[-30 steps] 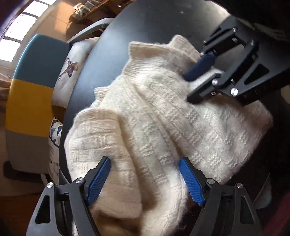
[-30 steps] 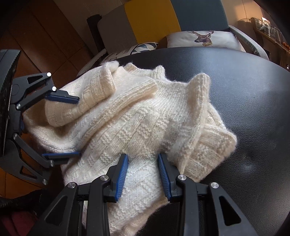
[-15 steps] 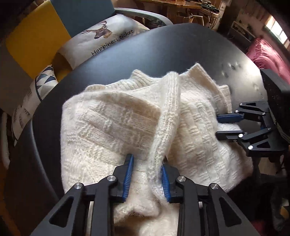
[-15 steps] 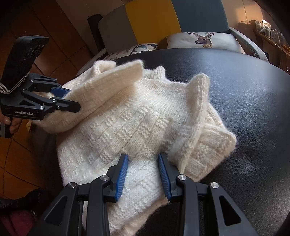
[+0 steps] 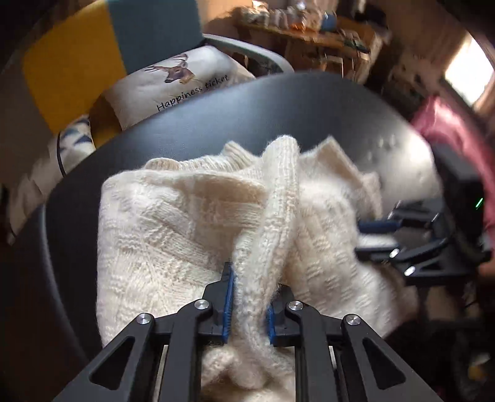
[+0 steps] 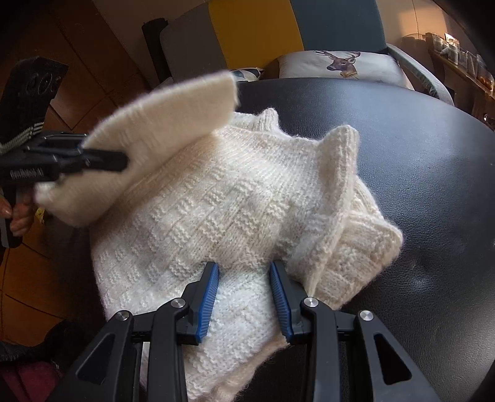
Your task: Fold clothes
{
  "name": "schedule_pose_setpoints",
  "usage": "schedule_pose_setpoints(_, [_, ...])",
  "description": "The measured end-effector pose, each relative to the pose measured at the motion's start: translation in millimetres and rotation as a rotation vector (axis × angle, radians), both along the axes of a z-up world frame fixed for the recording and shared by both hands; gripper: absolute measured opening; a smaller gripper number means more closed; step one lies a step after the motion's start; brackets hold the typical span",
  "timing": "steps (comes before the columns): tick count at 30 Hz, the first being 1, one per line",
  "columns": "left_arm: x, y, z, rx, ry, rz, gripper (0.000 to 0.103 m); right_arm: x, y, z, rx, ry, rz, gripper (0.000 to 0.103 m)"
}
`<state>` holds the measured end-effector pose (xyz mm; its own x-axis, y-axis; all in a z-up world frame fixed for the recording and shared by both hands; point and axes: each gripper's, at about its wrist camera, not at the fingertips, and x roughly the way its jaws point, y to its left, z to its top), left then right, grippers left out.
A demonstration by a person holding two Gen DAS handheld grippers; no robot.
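Observation:
A cream knitted sweater [image 5: 173, 235] lies bunched on a round black table [image 5: 309, 108]. My left gripper [image 5: 251, 286] is shut on a ribbed fold of it, which stands up between the blue pads. In the right wrist view the left gripper [image 6: 105, 160] holds that flap raised and motion-blurred above the sweater [image 6: 222, 198]. My right gripper [image 6: 244, 278] sits at the sweater's near edge with knit between its narrowly spaced fingers, gripping it. From the left wrist view, the right gripper [image 5: 379, 236] is at the sweater's right edge.
A yellow and teal armchair [image 6: 256, 27] with a deer cushion [image 6: 340, 65] stands behind the table [image 6: 417, 160]. A person's hand [image 6: 17, 216] holds the left gripper's handle. A cluttered wooden shelf [image 5: 309, 34] is at the back.
The left gripper went from open over the sweater to shut on a ribbed fold, then raised that flap. The right gripper has kept its place and grip.

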<state>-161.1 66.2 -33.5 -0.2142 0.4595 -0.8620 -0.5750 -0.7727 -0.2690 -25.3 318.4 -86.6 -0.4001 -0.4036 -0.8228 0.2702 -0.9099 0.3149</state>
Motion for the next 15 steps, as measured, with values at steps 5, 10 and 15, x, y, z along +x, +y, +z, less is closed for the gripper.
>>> schedule_pose_setpoints(5, [-9.6,-70.9,41.9,0.384,-0.094,0.145,0.016,-3.2,-1.7,-1.2,0.010,-0.013,0.007,0.035])
schedule_pose_setpoints(10, [-13.4,-98.7,72.5,0.599,-0.102,0.180,0.016,-5.4,-3.3,-0.7,0.015,-0.023,0.002,0.035])
schedule_pose_setpoints(15, [-8.1,-61.4,83.6,0.629,-0.113,0.125,0.016,-11.1,-3.2,-2.7,-0.006,-0.026,-0.009,0.035])
